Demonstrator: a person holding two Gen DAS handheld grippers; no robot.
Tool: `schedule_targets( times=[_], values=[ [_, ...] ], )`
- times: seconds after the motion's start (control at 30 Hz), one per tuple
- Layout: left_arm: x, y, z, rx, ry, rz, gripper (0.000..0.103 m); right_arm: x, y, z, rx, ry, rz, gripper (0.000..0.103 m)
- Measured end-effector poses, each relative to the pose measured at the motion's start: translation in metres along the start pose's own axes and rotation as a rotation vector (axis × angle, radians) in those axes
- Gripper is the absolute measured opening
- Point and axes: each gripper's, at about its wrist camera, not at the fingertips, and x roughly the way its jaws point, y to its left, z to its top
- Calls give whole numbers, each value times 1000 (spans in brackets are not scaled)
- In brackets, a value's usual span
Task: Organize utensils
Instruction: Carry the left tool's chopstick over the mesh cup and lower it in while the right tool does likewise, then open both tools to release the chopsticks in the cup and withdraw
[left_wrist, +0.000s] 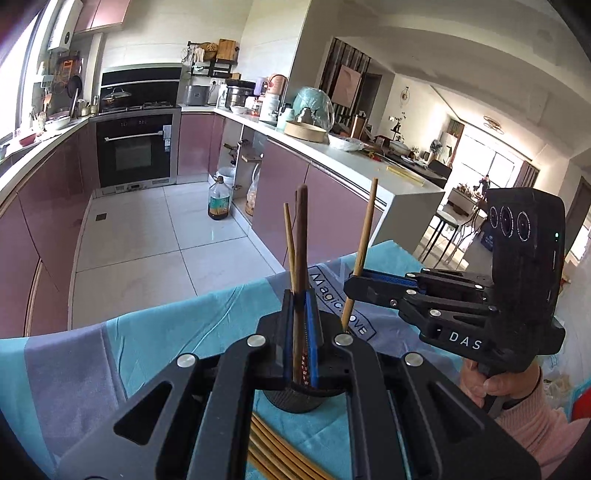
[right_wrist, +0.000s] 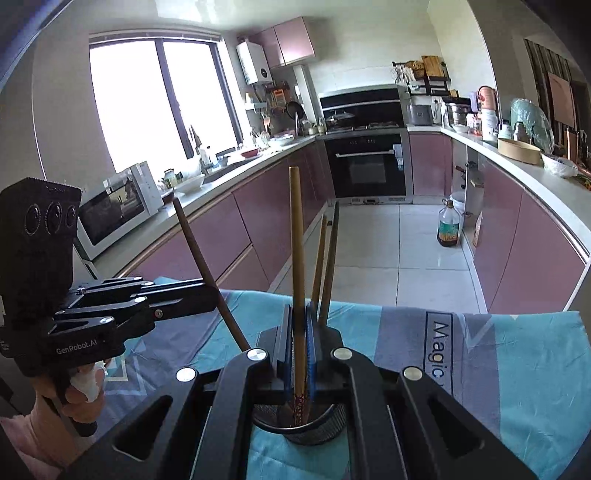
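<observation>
Over the black mesh holder, both grippers, left and right, clamped on upright chopsticks, should lower each straight before letting go.

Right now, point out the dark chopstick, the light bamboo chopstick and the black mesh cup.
dark chopstick (left_wrist: 302, 236), left wrist view, upper shaft.
light bamboo chopstick (right_wrist: 296, 236), right wrist view, mid shaft.
black mesh cup (right_wrist: 325, 428), right wrist view, front wall.

Left gripper and right gripper — jaws clamped (tilted downward).
</observation>
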Motion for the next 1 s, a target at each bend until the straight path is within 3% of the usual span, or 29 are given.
schedule_targets(
  times=[0.27,0.57,0.7,0.83,0.93,1.0],
  values=[
    [27,17,0,-28,51,23,8,16,-7,-3,39,50,-29,8],
    [26,20,-6,-20,13,66,12,8,-10,-9,75,17,-39,16],
    [9,19,-15,-13,-29,95,26,-4,-5,-13,68,-14,-24,18],
    [-15,19,-31,-3,-74,125,30,-22,9,-19,25,-50,6,29],
    [-30,21,-47,-2,-97,149,37,-35,26,-30,-22,-63,40,31],
    [-35,21,-57,5,-96,160,47,-41,37,-40,-52,-59,65,32]
  ],
)
